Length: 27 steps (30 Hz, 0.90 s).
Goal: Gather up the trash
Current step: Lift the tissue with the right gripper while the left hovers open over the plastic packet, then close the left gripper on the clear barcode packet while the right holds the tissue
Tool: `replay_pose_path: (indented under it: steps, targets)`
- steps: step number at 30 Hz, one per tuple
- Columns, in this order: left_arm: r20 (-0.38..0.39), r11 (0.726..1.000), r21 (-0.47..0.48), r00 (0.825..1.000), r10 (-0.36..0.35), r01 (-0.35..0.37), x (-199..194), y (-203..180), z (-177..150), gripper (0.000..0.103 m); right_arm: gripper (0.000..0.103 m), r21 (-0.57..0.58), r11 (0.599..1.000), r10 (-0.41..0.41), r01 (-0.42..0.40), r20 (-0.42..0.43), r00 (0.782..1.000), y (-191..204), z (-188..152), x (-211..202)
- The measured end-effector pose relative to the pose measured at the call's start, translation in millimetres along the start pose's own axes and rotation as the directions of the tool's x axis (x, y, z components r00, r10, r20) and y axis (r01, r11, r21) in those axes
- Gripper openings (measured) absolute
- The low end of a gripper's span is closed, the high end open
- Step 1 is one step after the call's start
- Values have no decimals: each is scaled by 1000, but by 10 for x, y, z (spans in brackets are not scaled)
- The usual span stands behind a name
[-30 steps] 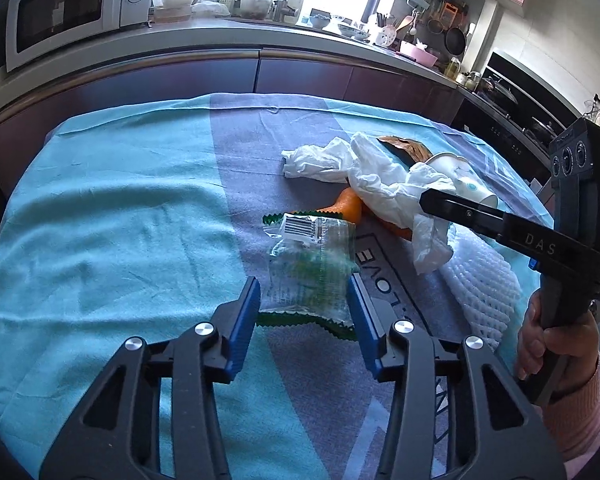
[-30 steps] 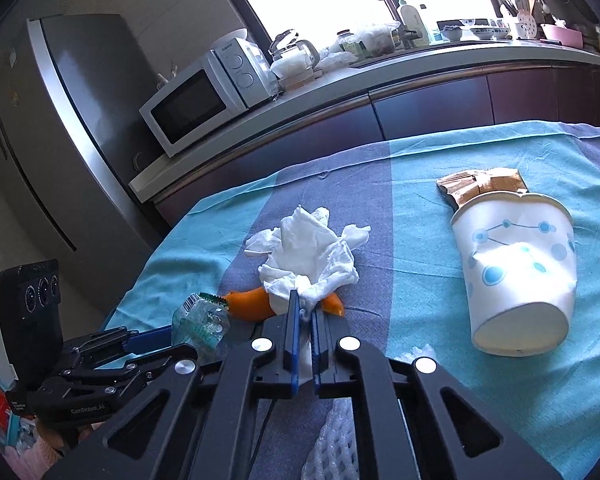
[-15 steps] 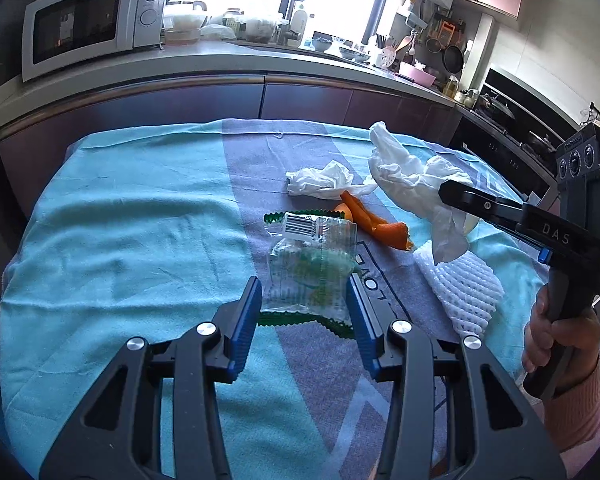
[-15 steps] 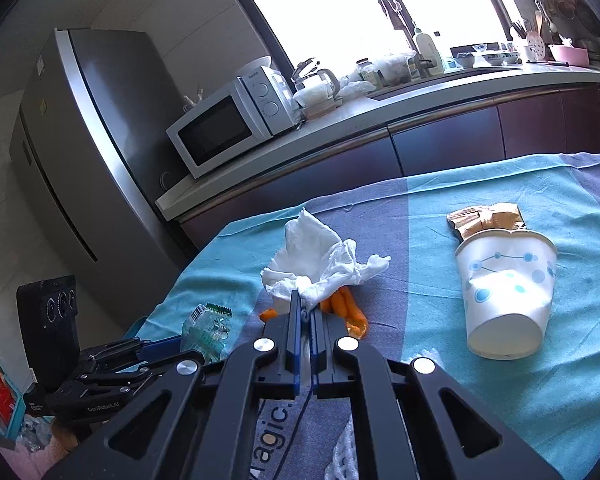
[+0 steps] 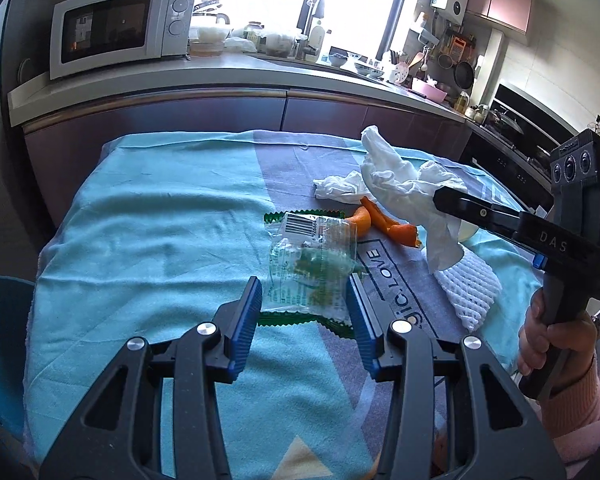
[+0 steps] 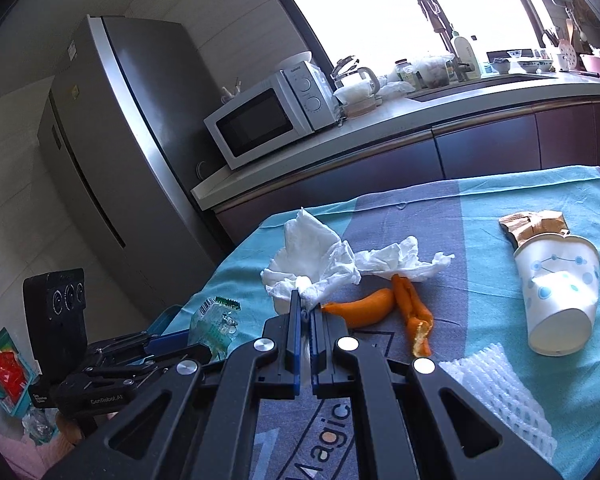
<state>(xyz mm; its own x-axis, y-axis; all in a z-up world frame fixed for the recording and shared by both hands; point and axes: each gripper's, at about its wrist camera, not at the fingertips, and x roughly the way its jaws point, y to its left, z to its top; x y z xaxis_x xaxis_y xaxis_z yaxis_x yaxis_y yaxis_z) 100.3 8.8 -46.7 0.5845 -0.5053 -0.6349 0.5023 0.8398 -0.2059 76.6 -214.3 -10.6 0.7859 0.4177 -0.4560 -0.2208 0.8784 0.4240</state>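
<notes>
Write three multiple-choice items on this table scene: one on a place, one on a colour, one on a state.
1. The paper cup lies:
A. in front of the brown wrapper
B. on the microwave
C. in the fridge

2. The peel is:
A. green
B. orange
C. purple

3. The right hand-held gripper is:
A. wide open
B. shut on the tissue
C. shut on the cup

Key: 1 A, the cup's mouth is right by the wrapper; 2 B, plainly orange; 3 B, tissue pinched between closed jaws.

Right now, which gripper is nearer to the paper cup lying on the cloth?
The right gripper. It holds a white tissue above the cloth, with the paper cup off to its right side. The left gripper stands farther away, over the clear wrapper.
</notes>
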Motion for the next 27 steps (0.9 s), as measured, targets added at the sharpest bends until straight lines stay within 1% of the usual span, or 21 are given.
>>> replay_pose_path:
  steps: [14,27]
  targets:
    - [25,995,-76,998,63,-61,-359,347,-164,43,3,-50,994,91,-93,-47,995,391,-65,224]
    - [50,988,-109,992,114,-108,-613,493,-252,43,3,-77,985,145,-152,-94,985,648,-121,426]
